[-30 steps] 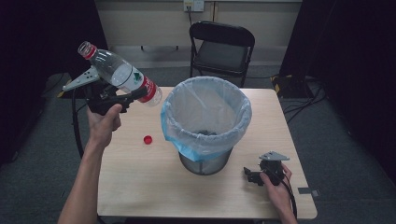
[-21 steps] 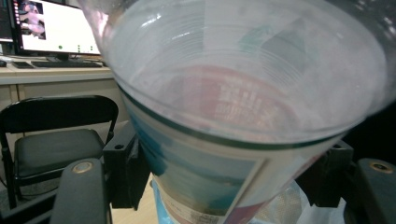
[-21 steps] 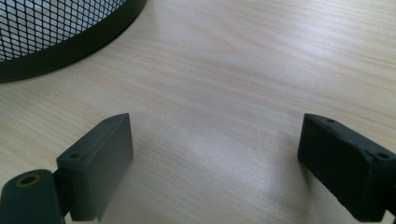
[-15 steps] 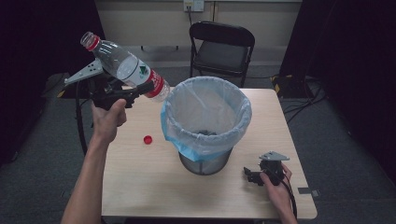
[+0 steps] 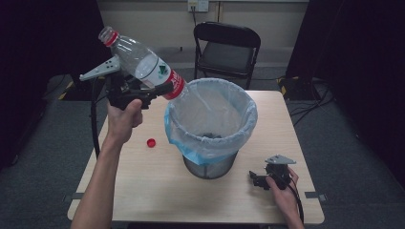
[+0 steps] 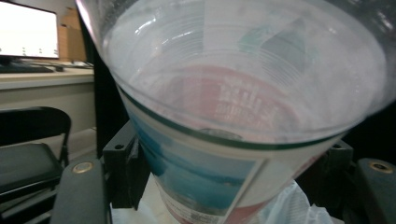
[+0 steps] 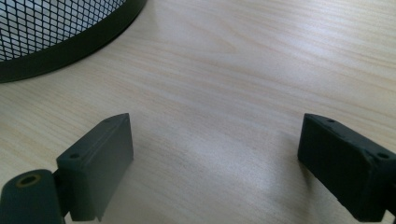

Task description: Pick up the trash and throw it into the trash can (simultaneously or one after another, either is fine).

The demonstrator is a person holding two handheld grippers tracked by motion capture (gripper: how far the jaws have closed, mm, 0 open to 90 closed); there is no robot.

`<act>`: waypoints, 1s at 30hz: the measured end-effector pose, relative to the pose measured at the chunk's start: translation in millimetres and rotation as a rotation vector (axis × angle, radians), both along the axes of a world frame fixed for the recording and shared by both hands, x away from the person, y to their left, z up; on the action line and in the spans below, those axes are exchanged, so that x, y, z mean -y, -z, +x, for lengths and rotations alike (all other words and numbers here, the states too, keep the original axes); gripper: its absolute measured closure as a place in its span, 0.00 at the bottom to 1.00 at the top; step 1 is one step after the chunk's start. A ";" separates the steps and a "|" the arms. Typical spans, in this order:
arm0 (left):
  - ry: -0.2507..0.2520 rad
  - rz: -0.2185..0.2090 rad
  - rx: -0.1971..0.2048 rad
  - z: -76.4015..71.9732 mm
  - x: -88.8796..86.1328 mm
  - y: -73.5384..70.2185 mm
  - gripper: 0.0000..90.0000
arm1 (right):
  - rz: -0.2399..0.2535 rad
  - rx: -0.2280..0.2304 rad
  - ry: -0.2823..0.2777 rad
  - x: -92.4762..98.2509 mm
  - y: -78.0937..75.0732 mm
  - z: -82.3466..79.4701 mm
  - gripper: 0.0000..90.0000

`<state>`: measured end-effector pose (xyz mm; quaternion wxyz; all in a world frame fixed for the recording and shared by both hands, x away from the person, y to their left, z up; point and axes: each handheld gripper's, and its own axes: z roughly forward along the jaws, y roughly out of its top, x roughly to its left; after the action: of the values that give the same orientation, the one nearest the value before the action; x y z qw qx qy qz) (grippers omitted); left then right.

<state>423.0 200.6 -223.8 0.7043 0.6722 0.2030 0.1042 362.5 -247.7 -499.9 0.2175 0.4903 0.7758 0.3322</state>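
Over the bin's rim: we hold the bottle (image 5: 143,64) tilted, its base end just above the near-left edge of the bin (image 5: 210,126), its open neck pointing up and away to the left.
Change since a second ago: we have carried the bottle up and to the right; earlier it hung well left of the bin, now its base overlaps the blue liner (image 5: 174,136) at the rim.
Left hand-held gripper (image 5: 157,90): clamped on the bottle's lower body, near the red label; in the left gripper view the bottle (image 6: 243,107) stands between the two black jaws, which press its sides.
Right hand-held gripper (image 5: 258,180): resting on the surface (image 5: 143,191) at the front right, unmoved over the last second; in the right gripper view (image 7: 215,158) its jaws stand wide apart with nothing but bare wood between them.
Cap (image 5: 151,142): red, lying on the surface to the left of the bin, apart from it and in the same spot as before.
Meaning for the work: we judge the carry nearly done; the bottle seems headed into the bin, and it needs a little more travel over the opening before letting go.
Risk: released now, the base could strike the rim and tip outward.
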 end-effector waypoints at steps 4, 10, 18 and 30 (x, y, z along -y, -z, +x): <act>0.037 0.010 -0.016 2.7 15.1 3.9 0.33 | 0.000 0.000 0.000 0.0 0.0 0.0 0.11; 0.075 0.044 -0.029 5.8 35.2 11.5 0.32 | 0.000 0.000 0.000 0.0 0.0 0.0 0.10; 0.094 0.083 -0.065 11.9 46.7 24.7 0.31 | 0.000 0.000 0.000 0.0 0.0 0.0 0.11; 0.079 0.098 -0.081 15.2 44.4 31.2 0.27 | 0.000 0.000 0.000 0.0 0.0 0.0 0.11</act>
<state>438.2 156.2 -255.1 0.6654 0.7170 0.1994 0.0589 362.4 -247.7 -499.9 0.2175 0.4904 0.7758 0.3322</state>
